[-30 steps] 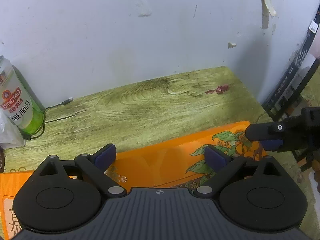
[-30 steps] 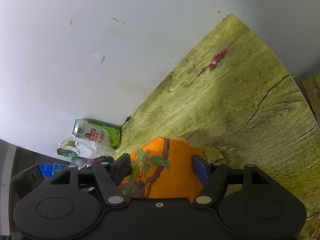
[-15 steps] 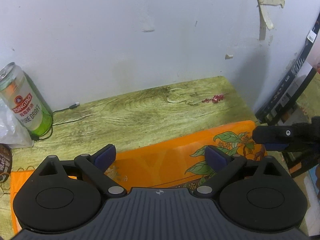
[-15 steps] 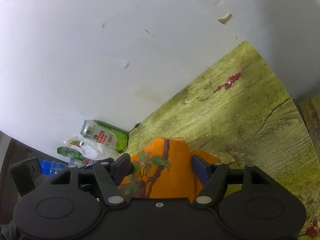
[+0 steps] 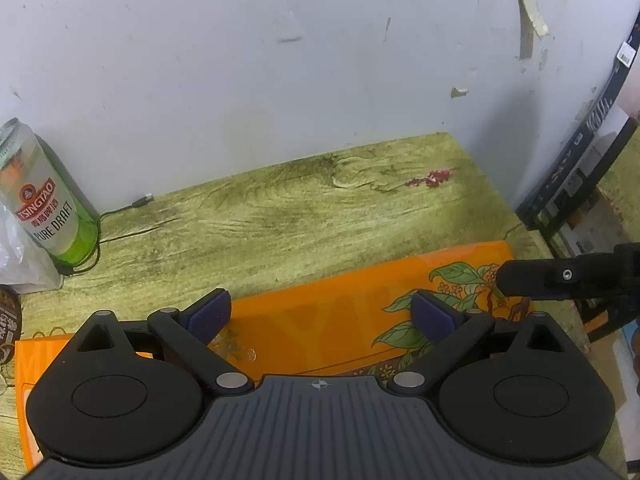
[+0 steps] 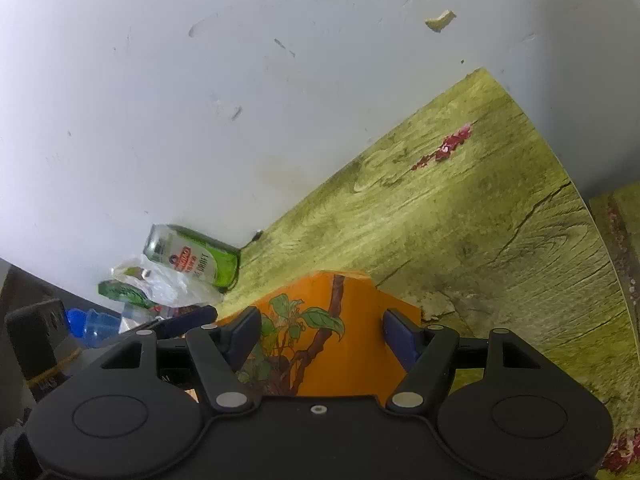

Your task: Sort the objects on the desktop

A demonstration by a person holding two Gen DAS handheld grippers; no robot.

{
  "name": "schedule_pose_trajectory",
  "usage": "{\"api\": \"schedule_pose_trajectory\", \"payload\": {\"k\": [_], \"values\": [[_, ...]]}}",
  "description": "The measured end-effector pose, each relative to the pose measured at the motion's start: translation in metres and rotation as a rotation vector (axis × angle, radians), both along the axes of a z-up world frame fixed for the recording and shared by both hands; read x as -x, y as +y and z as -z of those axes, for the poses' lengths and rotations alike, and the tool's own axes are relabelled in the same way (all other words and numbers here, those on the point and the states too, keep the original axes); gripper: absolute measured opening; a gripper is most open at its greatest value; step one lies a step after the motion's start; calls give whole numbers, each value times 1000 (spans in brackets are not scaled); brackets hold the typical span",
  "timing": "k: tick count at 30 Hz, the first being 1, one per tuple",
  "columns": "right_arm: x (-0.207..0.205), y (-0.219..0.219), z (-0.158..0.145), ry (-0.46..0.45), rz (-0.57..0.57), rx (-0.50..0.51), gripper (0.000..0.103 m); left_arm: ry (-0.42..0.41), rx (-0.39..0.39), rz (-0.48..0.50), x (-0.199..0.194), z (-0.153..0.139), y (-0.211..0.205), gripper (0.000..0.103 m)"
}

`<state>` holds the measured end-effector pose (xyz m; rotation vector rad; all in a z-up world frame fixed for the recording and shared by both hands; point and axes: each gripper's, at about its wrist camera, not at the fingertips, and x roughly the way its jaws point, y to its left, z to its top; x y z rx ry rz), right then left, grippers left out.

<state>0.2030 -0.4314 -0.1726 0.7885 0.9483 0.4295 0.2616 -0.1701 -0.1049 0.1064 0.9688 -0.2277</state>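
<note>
Scuffed white wall (image 5: 240, 80), green woodgrain desk (image 5: 300, 216); both grippers' fingers grip orange box (image 5: 328, 320).

Bkgd: white painted wall (image 5: 248, 64), scuffed & chipped, w/ strips of peeling tape (image 5: 532, 4) at upper right. Below it a tabletop (image 5: 280, 220) in yellow-green wood-grain finish, w/ a red stain (image 5: 432, 178) nr the back right corner and a dark crack (image 6: 532, 216) running thru the grain. Even light, soft shadow along the wall base.
</note>
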Motion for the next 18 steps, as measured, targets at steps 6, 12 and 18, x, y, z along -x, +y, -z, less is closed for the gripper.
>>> {"api": "schedule_pose_trajectory", "payload": {"k": [6,12,18], "values": [[0,1,7,22,-7,6,67,16,-7,-3,0,6,-1,98],[0,0,10,28,-11,6,67,19,-12,-6,0,8,-2,98],[-1,-1,12,36,-13,-4,67,23,-19,-9,-1,8,-3,98]]}}
